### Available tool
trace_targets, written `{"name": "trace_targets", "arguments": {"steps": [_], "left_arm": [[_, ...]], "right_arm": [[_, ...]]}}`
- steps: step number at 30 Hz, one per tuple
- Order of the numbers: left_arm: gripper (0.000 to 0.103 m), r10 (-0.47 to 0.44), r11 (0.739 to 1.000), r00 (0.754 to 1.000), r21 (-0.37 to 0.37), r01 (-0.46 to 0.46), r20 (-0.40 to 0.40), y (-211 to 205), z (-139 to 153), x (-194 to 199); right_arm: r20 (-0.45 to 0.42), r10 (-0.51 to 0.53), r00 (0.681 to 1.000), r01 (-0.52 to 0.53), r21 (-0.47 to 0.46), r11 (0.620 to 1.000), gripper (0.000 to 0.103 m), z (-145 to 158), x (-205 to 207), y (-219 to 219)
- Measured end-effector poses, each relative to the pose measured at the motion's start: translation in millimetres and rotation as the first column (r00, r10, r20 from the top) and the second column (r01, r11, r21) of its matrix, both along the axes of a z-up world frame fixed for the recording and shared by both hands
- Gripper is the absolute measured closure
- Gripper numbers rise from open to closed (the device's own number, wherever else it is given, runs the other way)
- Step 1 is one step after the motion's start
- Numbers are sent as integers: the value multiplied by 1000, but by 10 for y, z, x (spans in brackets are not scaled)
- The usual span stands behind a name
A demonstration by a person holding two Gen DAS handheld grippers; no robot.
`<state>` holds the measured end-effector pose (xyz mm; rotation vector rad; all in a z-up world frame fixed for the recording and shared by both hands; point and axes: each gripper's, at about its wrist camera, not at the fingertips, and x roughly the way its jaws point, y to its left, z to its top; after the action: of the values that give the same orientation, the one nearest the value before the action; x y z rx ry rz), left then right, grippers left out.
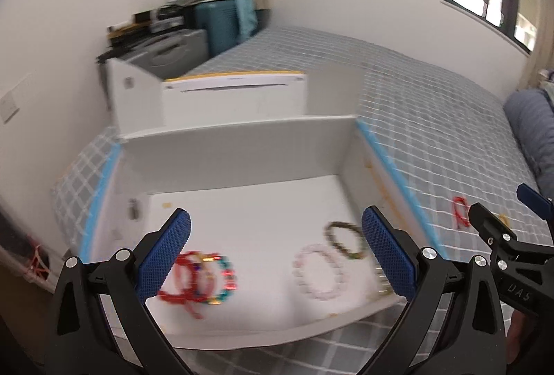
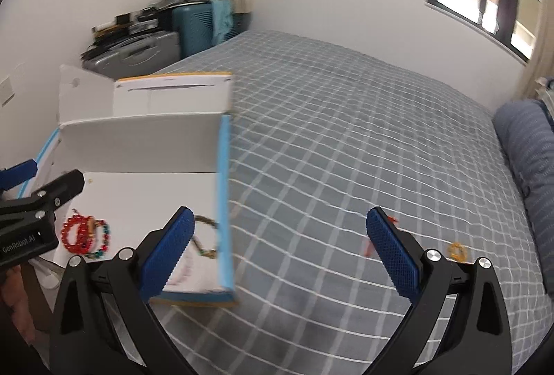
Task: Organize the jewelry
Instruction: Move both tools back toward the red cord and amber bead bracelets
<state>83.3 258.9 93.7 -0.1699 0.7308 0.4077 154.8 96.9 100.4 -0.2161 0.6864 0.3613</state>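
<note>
I held my left gripper (image 1: 275, 248) over the open white box (image 1: 242, 146) on the bed (image 2: 346, 133), jaws apart and clamped on nothing. Inside lay the red bracelet (image 1: 180, 278), the multicoloured bracelet (image 1: 221, 278), the pink bead bracelet (image 1: 320, 273) and the dark olive bracelet (image 1: 346, 240), apart in two loose groups; I judged this the sorting already done. My right gripper (image 2: 280, 252) hung over the checked cover beside the box, jaws likewise apart and empty, presumably placed to collect what remained outside. The left view alone showed the box floor in full and a red piece (image 1: 460, 210) on the cover. The right view alone showed the small yellow ring (image 2: 457, 250) clearly, near my right jaw, and the box's blue outer wall. Both frames were blurred.
</note>
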Motion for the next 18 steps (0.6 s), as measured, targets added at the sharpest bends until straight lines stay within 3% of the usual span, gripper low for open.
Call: {"name": "trace_targets", "arguments": {"steps": [9, 18], "left_arm": [[6, -169, 986, 986, -5, 169, 0, -943, -49, 593], [6, -299, 954, 953, -18, 299, -47, -1757, -377, 1247]], "right_arm": [[22, -161, 987, 161, -22, 987, 7, 3, 270, -1097], [-47, -308, 950, 307, -26, 951, 7, -295, 669, -2028]]}}
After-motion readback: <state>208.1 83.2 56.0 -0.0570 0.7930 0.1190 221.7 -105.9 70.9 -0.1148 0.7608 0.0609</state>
